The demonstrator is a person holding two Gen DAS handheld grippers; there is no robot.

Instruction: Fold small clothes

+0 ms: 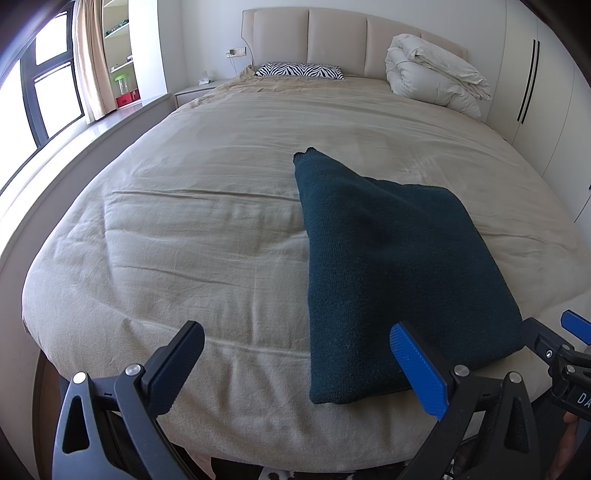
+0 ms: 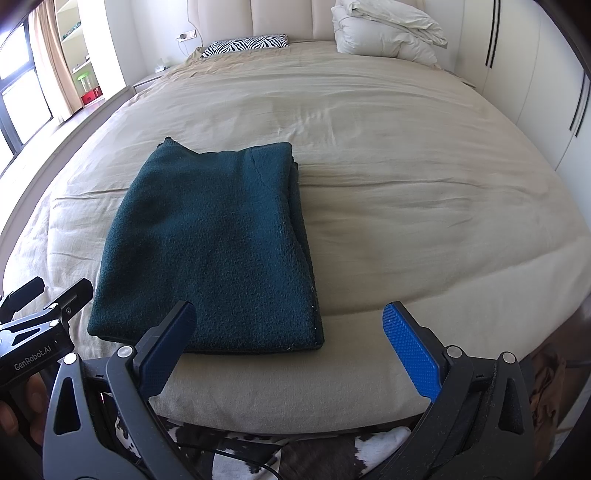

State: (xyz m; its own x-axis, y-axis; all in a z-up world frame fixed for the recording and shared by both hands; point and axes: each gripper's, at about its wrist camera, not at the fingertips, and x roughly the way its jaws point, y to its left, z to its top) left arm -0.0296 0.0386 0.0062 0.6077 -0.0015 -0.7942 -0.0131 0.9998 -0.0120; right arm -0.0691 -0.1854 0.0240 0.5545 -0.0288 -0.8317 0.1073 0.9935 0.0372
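The dark green sweater [image 2: 210,251] sits folded on the beige bed [image 2: 406,184] near its front edge. Left gripper [image 1: 295,365] and right gripper [image 2: 291,350] both hover over that edge, jaws spread wide, holding nothing.

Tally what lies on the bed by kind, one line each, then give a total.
Folded dark green knit garment, near the foot of the beige bed: 1
Zebra-striped pillow, at the headboard: 1
Bundled white duvet, at the headboard corner: 1
Total: 3
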